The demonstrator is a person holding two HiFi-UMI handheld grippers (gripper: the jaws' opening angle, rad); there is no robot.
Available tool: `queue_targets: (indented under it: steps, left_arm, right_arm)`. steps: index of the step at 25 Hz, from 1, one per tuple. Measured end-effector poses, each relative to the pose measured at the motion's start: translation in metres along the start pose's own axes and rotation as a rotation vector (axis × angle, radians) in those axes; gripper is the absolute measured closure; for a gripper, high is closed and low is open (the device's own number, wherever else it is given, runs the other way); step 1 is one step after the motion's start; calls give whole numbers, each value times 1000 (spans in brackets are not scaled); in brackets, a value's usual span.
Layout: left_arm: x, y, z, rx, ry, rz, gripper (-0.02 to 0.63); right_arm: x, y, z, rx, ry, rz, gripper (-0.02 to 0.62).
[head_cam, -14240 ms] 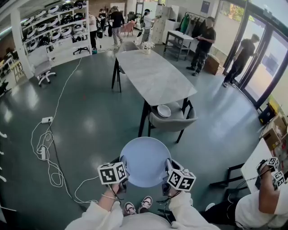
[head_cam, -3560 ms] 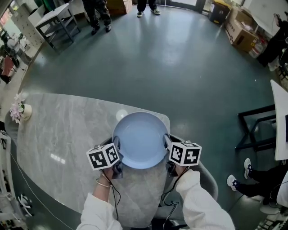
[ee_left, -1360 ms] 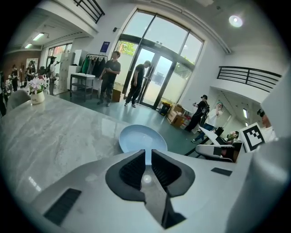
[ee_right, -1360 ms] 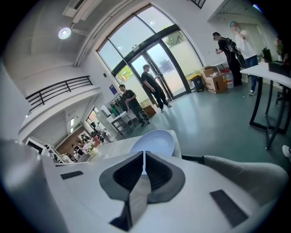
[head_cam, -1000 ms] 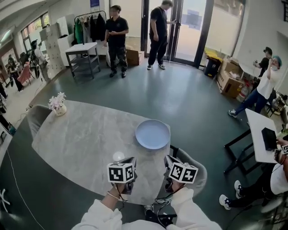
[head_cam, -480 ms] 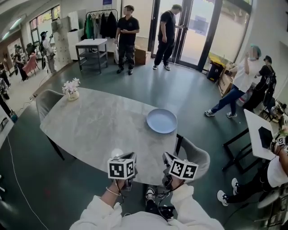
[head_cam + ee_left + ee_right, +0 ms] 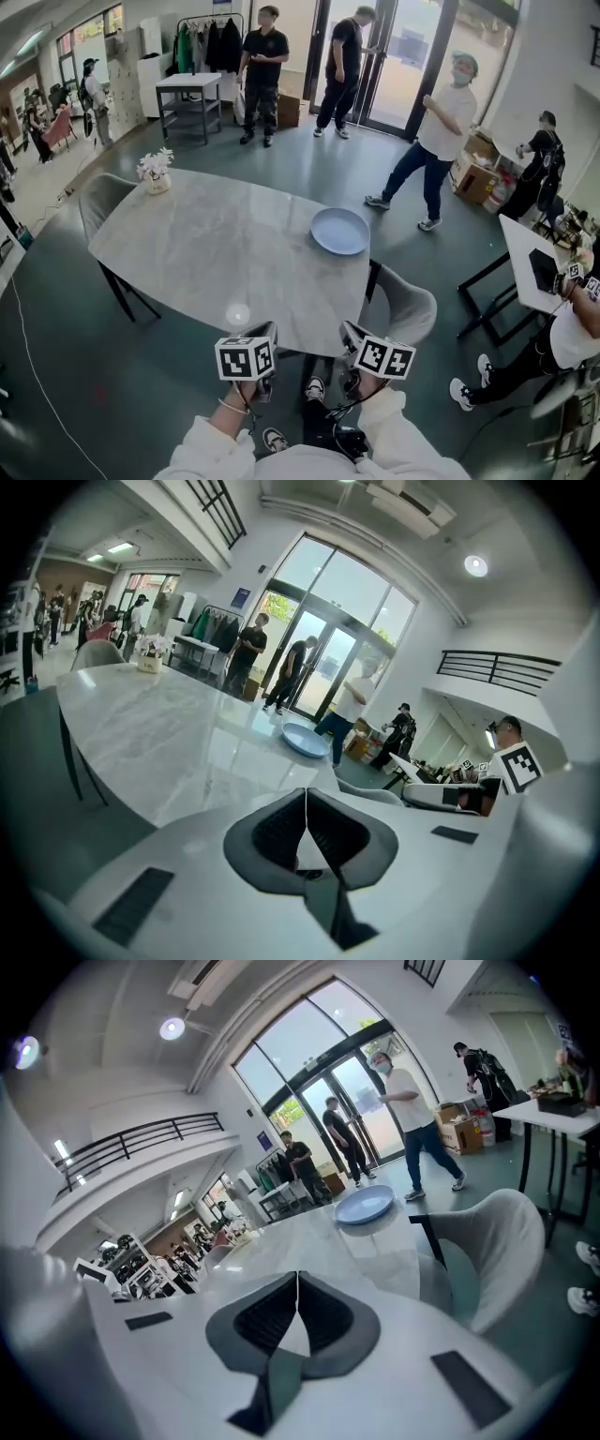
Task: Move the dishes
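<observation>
Blue plate: set on the worktop, delivery apparently done. My left tongs and right tongs: both closed, holding nothing.

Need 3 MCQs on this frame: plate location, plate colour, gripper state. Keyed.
1. Where is the plate?
A. on a chair
B. on the table, near its far right edge in the head view
C. between the grippers

2. What colour is the plate?
A. red
B. black
C. light blue

3. What state are the left gripper and right gripper in?
A. both shut, empty
B. both shut on the plate
C. both wide open

Key:
1 B: it lies flat on the marble top.
2 C: pale blue in all three views.
3 A: each gripper view shows the pads together with nothing between.
</observation>
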State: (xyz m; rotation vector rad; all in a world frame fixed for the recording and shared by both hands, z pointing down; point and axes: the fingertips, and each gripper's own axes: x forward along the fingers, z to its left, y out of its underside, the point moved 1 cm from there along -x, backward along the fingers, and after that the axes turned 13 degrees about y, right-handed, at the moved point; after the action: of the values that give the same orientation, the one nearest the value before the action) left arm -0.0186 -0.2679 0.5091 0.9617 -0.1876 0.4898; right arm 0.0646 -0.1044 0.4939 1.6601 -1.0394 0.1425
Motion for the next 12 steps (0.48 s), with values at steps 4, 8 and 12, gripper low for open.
queue_targets:
  steps: [4,8,12]
  left_arm:
    - [-10,7,-3,-16,5,-8,595]
    - [-18,8,0,-26,-3,-22,595]
    - [-21,4,-7,-26,1,-35,595]
  right_arm:
    - [-15,-1,0,-15,20,-9,532]
    - [-23,2,8,-44,11,-21,533]
    - [-30,7,7,-63,8,-15,532]
